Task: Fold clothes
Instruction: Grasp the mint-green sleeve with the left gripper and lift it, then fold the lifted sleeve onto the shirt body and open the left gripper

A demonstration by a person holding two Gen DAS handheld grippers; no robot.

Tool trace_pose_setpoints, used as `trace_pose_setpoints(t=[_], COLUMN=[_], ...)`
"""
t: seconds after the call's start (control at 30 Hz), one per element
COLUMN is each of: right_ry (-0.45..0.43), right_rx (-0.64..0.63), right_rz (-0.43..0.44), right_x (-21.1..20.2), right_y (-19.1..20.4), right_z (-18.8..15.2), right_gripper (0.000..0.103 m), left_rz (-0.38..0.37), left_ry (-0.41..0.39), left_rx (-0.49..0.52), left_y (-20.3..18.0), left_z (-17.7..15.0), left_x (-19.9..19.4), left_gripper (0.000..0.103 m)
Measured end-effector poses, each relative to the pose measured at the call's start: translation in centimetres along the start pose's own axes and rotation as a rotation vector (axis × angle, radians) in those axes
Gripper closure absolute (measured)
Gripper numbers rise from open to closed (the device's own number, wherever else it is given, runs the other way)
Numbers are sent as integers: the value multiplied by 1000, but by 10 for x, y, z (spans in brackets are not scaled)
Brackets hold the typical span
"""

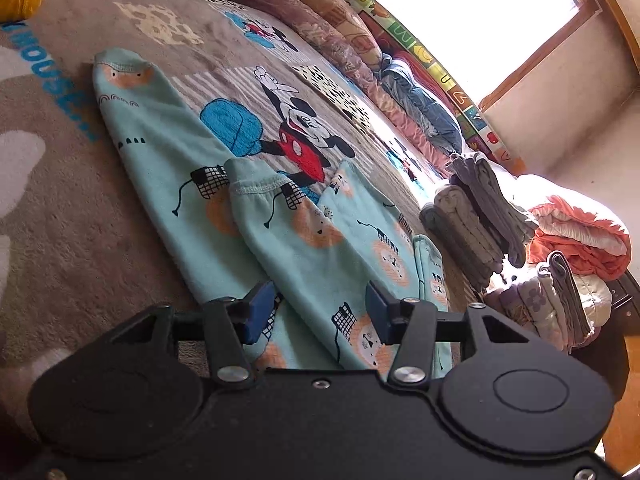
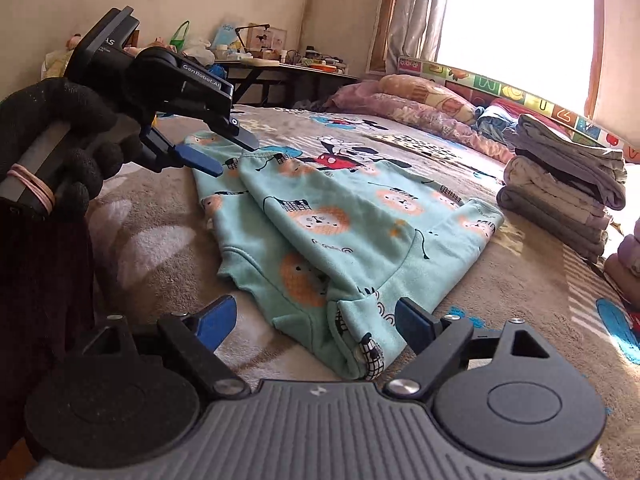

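- The mint-green lion-print pants (image 2: 340,236) lie flat on a Mickey Mouse blanket (image 2: 520,280) that covers the bed, both legs stretched away from the waistband and partly overlapping.
- The right gripper (image 2: 316,320) is spread wide and grasps nothing; a folded corner at the near end of the pants sits between its blue pads (image 2: 218,318) without touching either one.
- In the left wrist view the left gripper (image 1: 318,312) is likewise released, its blue-padded fingers (image 1: 260,308) straddling the near part of the pants, with the leg cuffs (image 1: 256,184) further ahead.
- From the right wrist view, that left gripper (image 2: 222,156) hovers over the far leg ends, tilted down, held by a hand in a black glove (image 2: 60,136).
- White lettering on the left gripper's body reads "GenRobot.AI" (image 2: 202,77).
- Blue letters on the blanket, cut off at the frame edge, read "MOUSE" (image 1: 52,80).
- A stack of folded grey and beige clothes (image 2: 560,192) stands on the bed right of the pants, well apart from them.
- Pillows (image 2: 420,100) and an alphabet play mat (image 2: 500,92) line the far side under the window (image 2: 516,20).
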State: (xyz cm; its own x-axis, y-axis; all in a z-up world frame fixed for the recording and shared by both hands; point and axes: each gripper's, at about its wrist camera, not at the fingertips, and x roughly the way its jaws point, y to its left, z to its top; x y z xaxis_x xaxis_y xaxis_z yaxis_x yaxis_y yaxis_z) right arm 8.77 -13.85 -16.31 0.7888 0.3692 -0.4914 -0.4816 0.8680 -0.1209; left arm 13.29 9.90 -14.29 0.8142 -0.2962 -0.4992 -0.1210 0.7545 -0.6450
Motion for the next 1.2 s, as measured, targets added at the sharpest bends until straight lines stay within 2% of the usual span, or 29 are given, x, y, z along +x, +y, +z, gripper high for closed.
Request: trace_pose_setpoints(t=[0.07, 0.23, 0.33, 0.5, 0.57, 0.7, 0.8, 0.9, 0.97, 1.2], right_ry=[-6, -32, -43, -52, -66, -81, -81, -69, -52, -39], right_rx=[-1, 39, 61, 117, 124, 137, 138, 135, 141, 174], right_rz=[5, 19, 30, 74, 82, 94, 105, 114, 131, 156], right_x=[5, 11, 13, 21, 22, 23, 20, 18, 17, 12], right_y=[0, -7, -12, -22, -25, -31, -33, -36, -39, -40], right_z=[-3, -5, -7, -8, -7, -5, -4, -4, -6, -18], right_gripper=[18, 18, 18, 18, 18, 18, 18, 25, 36, 36], left_rz=[0, 60, 50, 86, 95, 98, 45, 0, -30, -88], left_ry=[-4, -30, -42, -62, -69, -93, -122, -138, -144, -116], left_rx=[-31, -140, -159, -119, -75, 12, 85, 138, 168, 249], left_y=[5, 27, 31, 28, 22, -5, -38, -72, -97, -158], left_z=[1, 11, 17, 29, 32, 37, 42, 47, 51, 50], left_x=[6, 21, 29, 44, 46, 39, 29, 27, 33, 64], left_gripper=[54, 54, 55, 81, 98, 101, 101, 101, 101, 101])
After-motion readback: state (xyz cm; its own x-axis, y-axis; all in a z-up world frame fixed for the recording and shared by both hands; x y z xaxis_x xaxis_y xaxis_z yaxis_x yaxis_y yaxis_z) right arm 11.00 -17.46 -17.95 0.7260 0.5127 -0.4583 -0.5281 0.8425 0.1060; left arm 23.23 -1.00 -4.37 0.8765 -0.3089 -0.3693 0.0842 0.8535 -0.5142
